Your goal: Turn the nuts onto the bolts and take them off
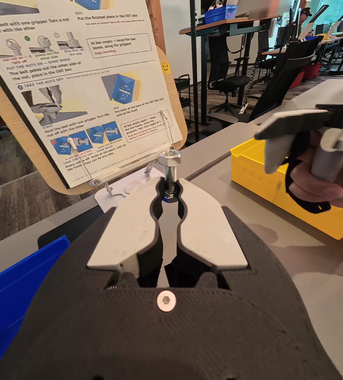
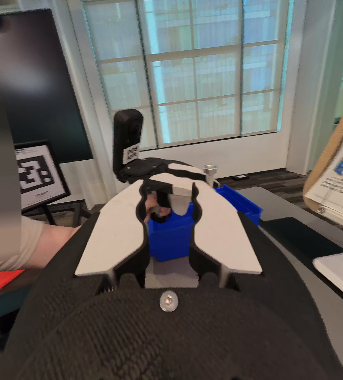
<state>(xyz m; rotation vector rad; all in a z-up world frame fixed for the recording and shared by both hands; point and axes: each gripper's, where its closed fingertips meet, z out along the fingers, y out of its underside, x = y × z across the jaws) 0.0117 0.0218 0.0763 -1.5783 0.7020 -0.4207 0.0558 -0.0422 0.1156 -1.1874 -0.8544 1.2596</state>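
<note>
left gripper clamps the rigid, slippery zinc-plated threaded steel bolt upright at its tips; right gripper spread, empty; grasp the silver hexagonal nut by its flats

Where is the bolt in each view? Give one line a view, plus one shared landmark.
Left wrist view: bolt just above centre, upright, clamped at the left gripper tips, a nut at its top.
Right wrist view: bolt right of centre, small and farther off, sticking up from the left gripper.
Shared landmark: the blue bin below the left gripper.
</note>
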